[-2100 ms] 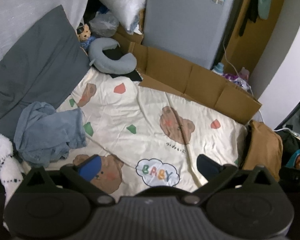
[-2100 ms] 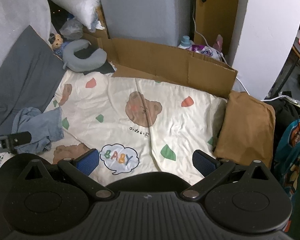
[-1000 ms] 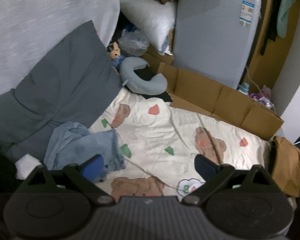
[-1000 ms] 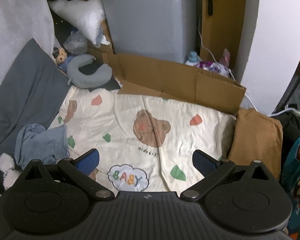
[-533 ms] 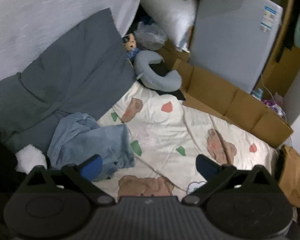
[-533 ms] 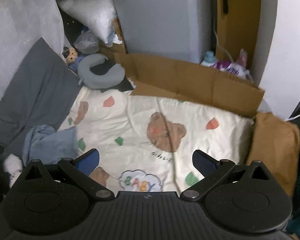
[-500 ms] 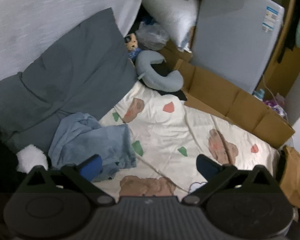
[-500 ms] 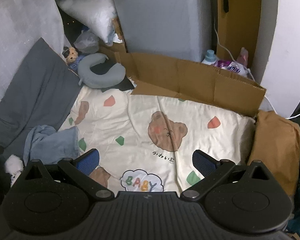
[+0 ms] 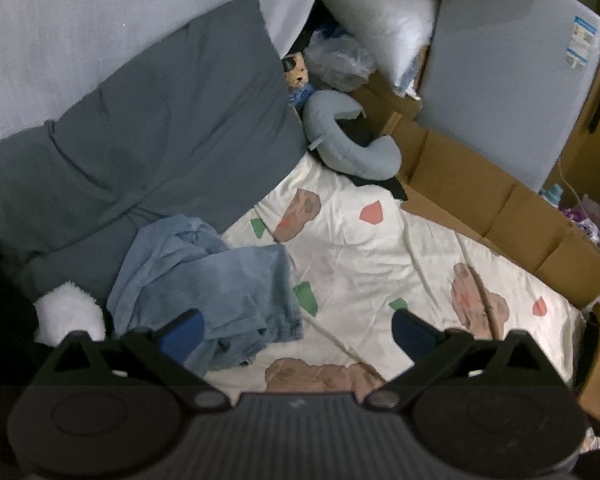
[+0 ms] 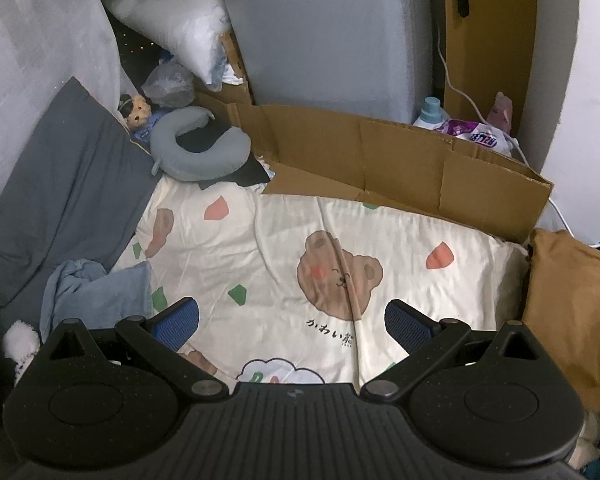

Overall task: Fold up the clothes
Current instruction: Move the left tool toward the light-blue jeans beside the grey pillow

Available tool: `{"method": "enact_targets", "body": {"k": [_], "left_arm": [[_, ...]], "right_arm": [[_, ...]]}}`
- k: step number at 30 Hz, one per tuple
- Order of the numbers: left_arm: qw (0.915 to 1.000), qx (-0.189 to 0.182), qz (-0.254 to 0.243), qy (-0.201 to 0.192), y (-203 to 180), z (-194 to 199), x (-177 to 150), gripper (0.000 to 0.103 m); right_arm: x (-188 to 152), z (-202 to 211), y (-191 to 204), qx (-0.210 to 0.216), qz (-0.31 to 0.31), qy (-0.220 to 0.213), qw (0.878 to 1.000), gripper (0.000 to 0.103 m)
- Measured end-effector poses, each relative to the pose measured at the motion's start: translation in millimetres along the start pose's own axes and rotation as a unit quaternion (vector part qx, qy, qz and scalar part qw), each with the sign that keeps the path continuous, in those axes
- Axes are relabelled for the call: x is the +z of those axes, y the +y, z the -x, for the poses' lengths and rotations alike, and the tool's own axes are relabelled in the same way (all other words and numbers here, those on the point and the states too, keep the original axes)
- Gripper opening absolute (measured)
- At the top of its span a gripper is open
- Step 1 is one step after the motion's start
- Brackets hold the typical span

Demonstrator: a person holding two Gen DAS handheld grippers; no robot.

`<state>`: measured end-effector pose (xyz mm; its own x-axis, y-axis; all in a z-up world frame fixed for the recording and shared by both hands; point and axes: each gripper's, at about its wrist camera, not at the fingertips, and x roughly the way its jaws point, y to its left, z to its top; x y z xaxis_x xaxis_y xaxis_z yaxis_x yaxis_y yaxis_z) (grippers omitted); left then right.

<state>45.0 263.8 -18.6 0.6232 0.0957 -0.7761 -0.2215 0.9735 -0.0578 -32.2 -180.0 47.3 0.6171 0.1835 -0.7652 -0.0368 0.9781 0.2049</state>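
Faded blue denim, a crumpled pair of jeans (image 9: pixel 204 276), lies in a heap at the left edge of a cream bedspread (image 9: pixel 360 256) printed with bears, its far side resting against a dark grey pillow (image 9: pixel 140 132). We hold a two-finger gripper in each hand, both above the bed and neither touching cloth. Our left gripper (image 9: pixel 296 330) has its jaws spread wide and holds nothing; its left blue pad (image 9: pixel 182 334) hangs over the near edge of the jeans, so the heap lies just ahead and to the left of it. One flatter part of the heap, perhaps a leg, reaches rightward across the bedspread. Our right gripper (image 10: pixel 292 322) is likewise spread and empty, aimed at the middle of the bedspread, with the jeans well off to its left. We judge the left hand much nearer, so the first pick-up falls to it.
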Motion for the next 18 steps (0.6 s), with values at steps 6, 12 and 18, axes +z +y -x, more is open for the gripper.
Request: {"method": "enact_targets", "body": {"k": [6, 12, 18], "left_arm": [[0.9994, 0.029, 0.018, -0.005, 18.4, -26.3, 0.0, 0.097], [0.9973, 0.059, 0.043, -0.013, 43.2, -50.7, 2.5, 0.096], [0.9924, 0.102, 0.062, -0.028, 74.0, -76.9, -4.3, 0.095]], "right_arm": [[17.3, -29.8, 2.8, 0.008, 0.026, 0.020, 0.999, 0.102], [45.9, -71.8, 30.7, 0.049, 0.062, 0.052, 0.995, 0.102], [55.1, -133.0, 48.8, 0.081, 0.100, 0.085, 0.988, 0.102]]}}
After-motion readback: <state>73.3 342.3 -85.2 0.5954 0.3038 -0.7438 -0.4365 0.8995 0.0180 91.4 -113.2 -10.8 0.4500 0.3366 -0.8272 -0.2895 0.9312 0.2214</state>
